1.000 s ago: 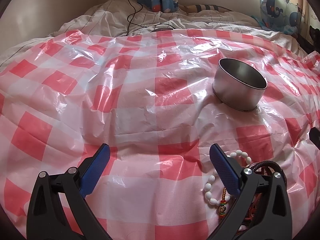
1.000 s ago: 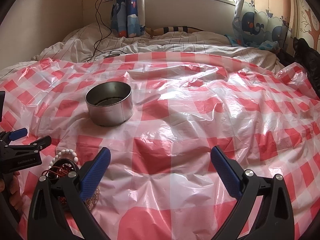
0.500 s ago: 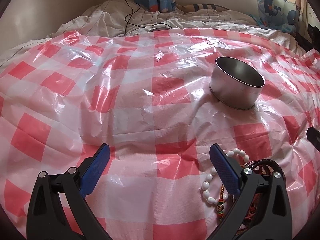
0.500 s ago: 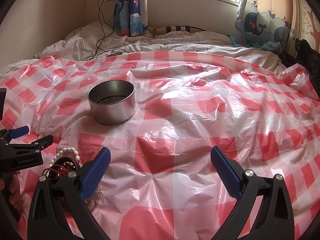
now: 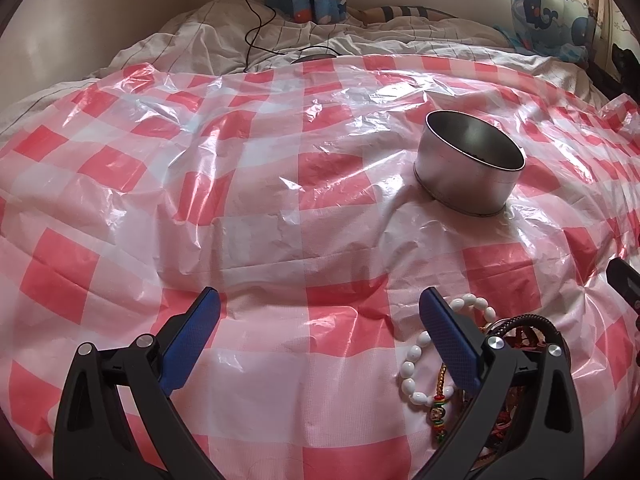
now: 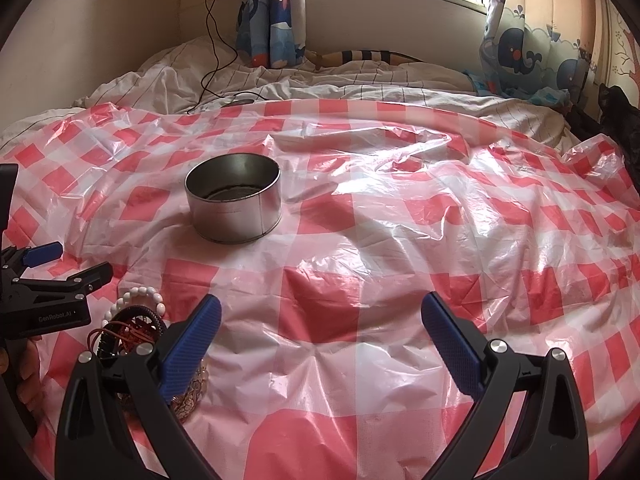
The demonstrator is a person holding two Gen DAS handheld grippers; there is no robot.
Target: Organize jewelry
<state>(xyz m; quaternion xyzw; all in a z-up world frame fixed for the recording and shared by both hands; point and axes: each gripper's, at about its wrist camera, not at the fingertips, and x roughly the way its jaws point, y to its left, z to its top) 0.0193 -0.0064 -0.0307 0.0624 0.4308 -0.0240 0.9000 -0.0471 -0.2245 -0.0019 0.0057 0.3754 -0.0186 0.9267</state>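
A round metal tin (image 5: 470, 168) stands open on the red-and-white checked plastic sheet (image 5: 260, 208); it also shows in the right wrist view (image 6: 234, 208). A pile of jewelry lies near the sheet's front: a white bead bracelet (image 5: 412, 364), dark cords and red strings (image 5: 520, 332), partly hidden behind my left gripper's right finger. The pile also shows in the right wrist view (image 6: 132, 320), behind my right gripper's left finger. My left gripper (image 5: 316, 328) is open and empty, just left of the pile. My right gripper (image 6: 320, 332) is open and empty, just right of it.
The sheet covers a bed with rumpled striped white bedding (image 6: 360, 84) behind it. A black cable (image 6: 212, 48) runs down the wall onto the bedding. Whale-print curtains (image 6: 520, 48) hang at the back. The left gripper's body (image 6: 44, 304) shows at the right wrist view's left edge.
Both cameras have tilted or drawn back a little, so the tin and the jewelry pile sit slightly lower in each view. Both grippers stay open.
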